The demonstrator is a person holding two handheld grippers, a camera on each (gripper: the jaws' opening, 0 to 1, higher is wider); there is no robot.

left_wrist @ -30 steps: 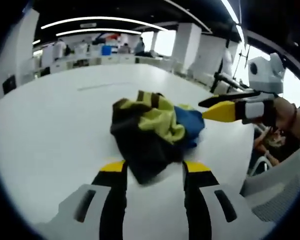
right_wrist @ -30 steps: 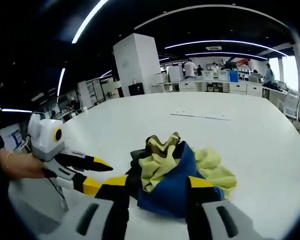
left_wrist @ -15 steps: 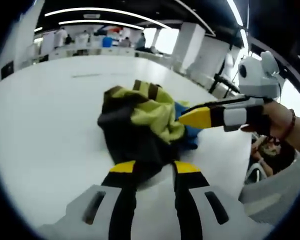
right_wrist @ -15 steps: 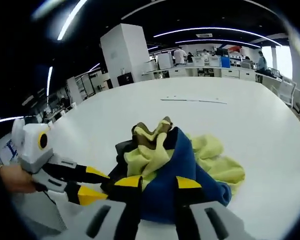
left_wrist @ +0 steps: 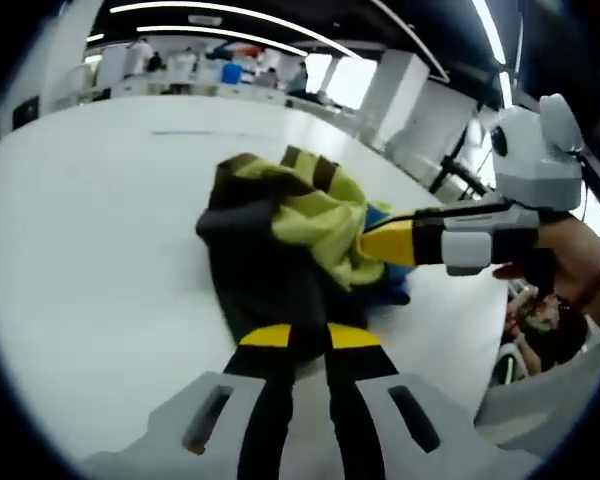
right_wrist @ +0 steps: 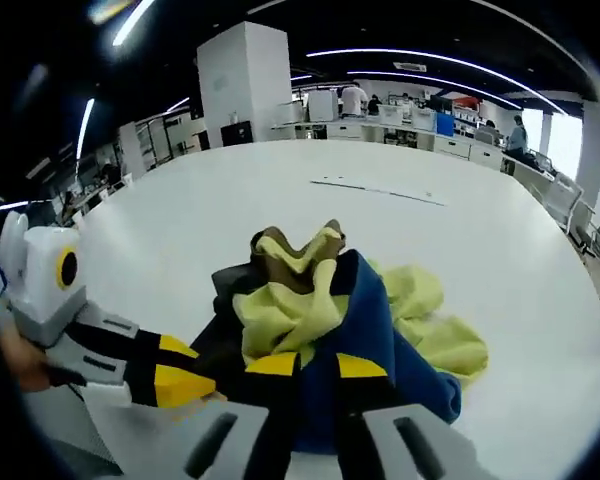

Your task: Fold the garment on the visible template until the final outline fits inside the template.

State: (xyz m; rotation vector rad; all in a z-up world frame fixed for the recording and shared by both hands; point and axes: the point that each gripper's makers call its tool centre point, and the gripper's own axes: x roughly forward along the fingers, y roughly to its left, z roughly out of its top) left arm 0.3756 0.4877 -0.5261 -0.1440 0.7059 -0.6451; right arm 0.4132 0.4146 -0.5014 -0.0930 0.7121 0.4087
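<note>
garment [left_wrist: 285, 235]: we see it bunched in a heap on the white table [left_wrist: 90, 230], well short of the thin line [right_wrist: 378, 190] marked further back on the table; dark, yellow-green and blue panels all mixed up.
left gripper [left_wrist: 298, 336]: jaws nearly together, pinching the dark edge on the garment's near side.
right gripper [right_wrist: 318, 365]: jaws close together on the blue fold at the garment's near edge; we read it as clamped, cloth bulges over the tips.
handling: we judge it soft, light, limp, no stiffness; will sag and drag, prob. not slippery.
where to grip: edges/corners, not the bulk; spread flat first.
template: outline unclear to us, can't tell beyond that line.
progress: early, garment not yet flat.
</note>
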